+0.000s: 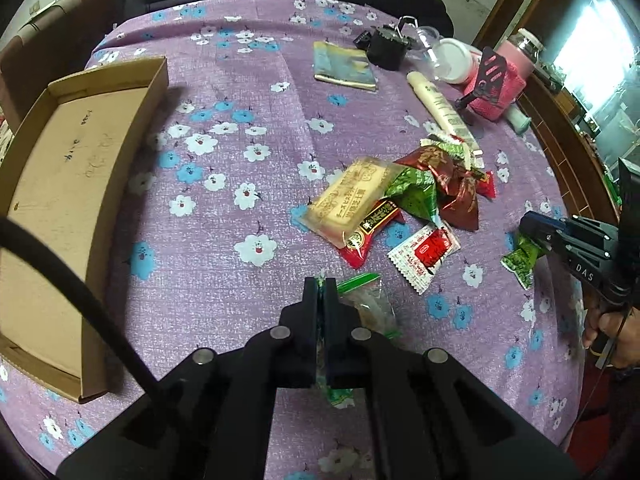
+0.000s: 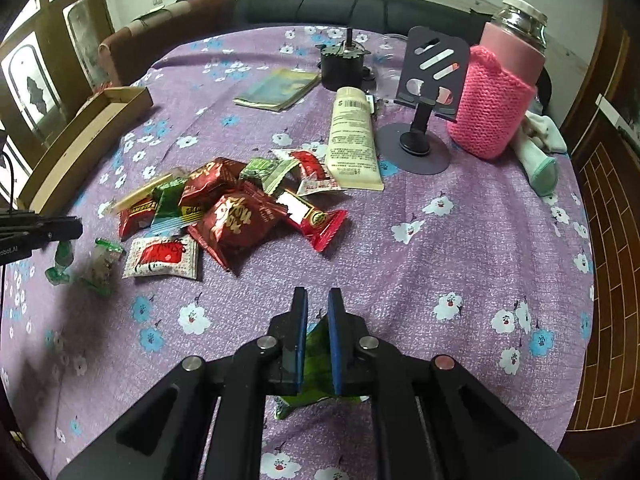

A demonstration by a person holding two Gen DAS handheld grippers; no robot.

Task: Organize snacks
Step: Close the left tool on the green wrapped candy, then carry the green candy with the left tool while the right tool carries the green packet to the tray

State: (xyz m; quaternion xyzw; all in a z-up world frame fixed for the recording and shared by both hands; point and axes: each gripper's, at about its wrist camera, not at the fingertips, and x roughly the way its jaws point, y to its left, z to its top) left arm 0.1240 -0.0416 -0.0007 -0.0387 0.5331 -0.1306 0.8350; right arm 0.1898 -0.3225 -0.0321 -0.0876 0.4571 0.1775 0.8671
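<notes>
Left gripper [image 1: 320,292] pinching clear snack packet [image 1: 370,304], right gripper [image 2: 318,304] pinching green wrapper [image 2: 316,360] — light, crinkly, slippery; best nipped at crimped edges

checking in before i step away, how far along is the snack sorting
Nothing looks done yet: the cardboard box shows no snacks inside. In hand: the left gripper is shut on a clear green-edged snack bag, and the right gripper is shut on a green packet. Left: the pile of wrapped snacks still lies on the purple tablecloth.
</notes>
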